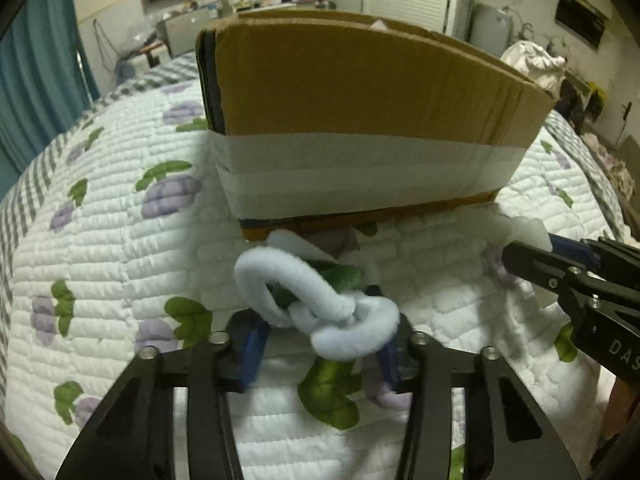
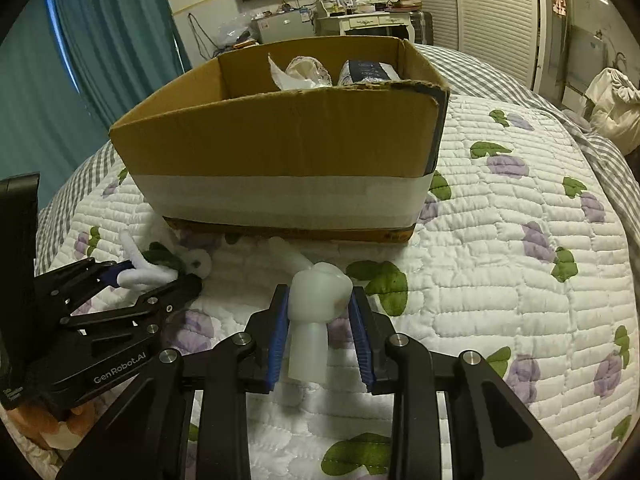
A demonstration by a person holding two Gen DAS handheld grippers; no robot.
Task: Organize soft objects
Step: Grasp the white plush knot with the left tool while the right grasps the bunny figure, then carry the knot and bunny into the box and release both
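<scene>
A brown cardboard box [image 1: 360, 92] with white tape bands stands on the quilted bed; it also shows in the right wrist view [image 2: 280, 148], open-topped, with white wrapped items [image 2: 304, 72] and a dark packet [image 2: 368, 70] inside. My left gripper [image 1: 320, 320] is shut on a looped white fuzzy cord [image 1: 312, 304] just in front of the box; it also shows in the right wrist view [image 2: 160, 276]. My right gripper [image 2: 320, 312] is shut on a translucent white soft piece [image 2: 316, 308], low over the quilt before the box. It enters the left wrist view at right [image 1: 516, 248].
The bed is covered by a white quilt [image 2: 500, 260] with purple flowers and green leaves. A white foam scrap [image 1: 296, 246] lies by the box base. Teal curtains [image 2: 100, 60] hang at left, a dresser [image 2: 372, 20] stands behind, and a white bundle [image 2: 616, 104] sits at right.
</scene>
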